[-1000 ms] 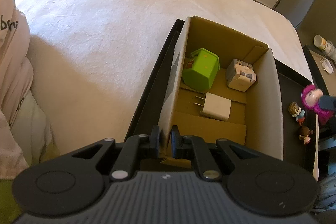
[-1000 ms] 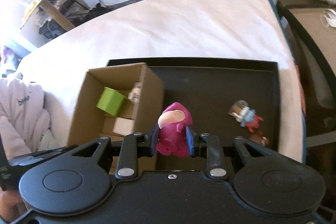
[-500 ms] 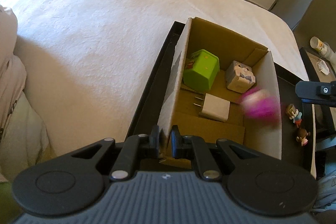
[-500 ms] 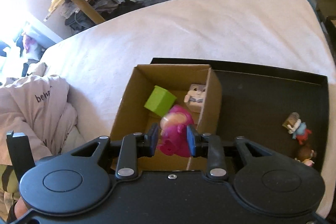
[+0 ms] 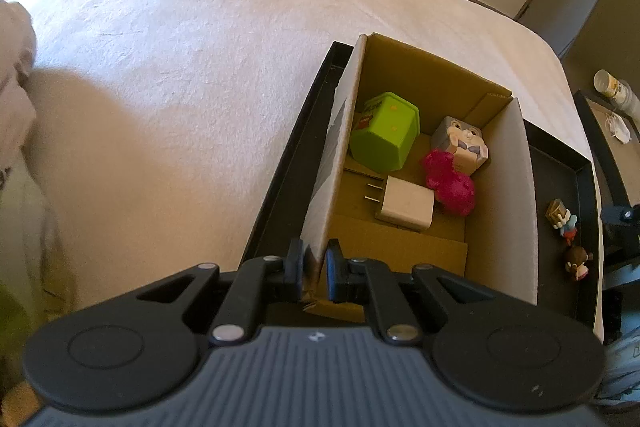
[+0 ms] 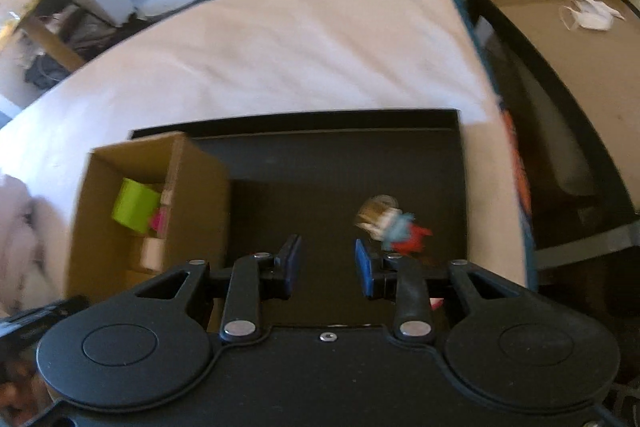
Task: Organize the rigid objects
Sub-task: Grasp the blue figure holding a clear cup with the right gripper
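My right gripper (image 6: 327, 267) hangs open and empty above the small figurine (image 6: 394, 225) on the black tray (image 6: 320, 155); blurred, it looks light, hard and knobbly, so I'd pinch its torso, while my left gripper (image 5: 313, 269) clamps the cardboard box (image 5: 502, 195) wall.

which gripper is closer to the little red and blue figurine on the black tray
Right. The right gripper hangs open just beside the figurine; the left gripper is across the tray, clamped on the cardboard box wall.
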`<action>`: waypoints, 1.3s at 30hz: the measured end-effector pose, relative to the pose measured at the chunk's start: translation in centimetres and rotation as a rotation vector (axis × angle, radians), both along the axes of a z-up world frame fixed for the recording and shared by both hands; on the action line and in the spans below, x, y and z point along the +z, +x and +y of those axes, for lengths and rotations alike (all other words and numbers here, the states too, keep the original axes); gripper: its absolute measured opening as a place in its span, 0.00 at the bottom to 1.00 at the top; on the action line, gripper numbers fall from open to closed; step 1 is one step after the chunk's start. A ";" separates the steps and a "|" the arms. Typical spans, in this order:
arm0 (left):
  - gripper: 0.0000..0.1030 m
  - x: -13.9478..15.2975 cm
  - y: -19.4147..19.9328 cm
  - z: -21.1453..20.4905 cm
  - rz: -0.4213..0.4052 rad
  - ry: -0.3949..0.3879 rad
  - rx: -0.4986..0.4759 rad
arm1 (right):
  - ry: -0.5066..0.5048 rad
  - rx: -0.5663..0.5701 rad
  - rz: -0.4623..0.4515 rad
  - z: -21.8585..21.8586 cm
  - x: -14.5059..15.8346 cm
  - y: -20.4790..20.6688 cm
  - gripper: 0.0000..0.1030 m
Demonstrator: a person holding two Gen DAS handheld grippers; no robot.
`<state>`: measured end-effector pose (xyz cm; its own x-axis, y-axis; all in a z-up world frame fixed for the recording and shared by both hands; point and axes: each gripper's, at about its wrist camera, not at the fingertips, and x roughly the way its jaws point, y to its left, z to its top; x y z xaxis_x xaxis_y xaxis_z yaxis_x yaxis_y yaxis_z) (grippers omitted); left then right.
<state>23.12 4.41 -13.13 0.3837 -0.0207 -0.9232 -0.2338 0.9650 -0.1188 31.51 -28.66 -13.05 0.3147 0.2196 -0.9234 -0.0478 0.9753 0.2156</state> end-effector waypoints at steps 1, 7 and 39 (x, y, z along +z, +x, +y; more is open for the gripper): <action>0.10 0.0 0.0 0.0 0.001 0.001 -0.001 | -0.010 -0.008 0.006 -0.4 -0.5 0.0 0.29; 0.10 0.0 0.0 0.0 0.000 0.009 0.006 | -0.044 -0.019 0.027 -1.4 -2.7 0.7 0.31; 0.10 -0.2 0.7 -0.2 0.035 0.034 0.015 | -0.187 0.174 0.007 1.8 -7.9 3.2 0.47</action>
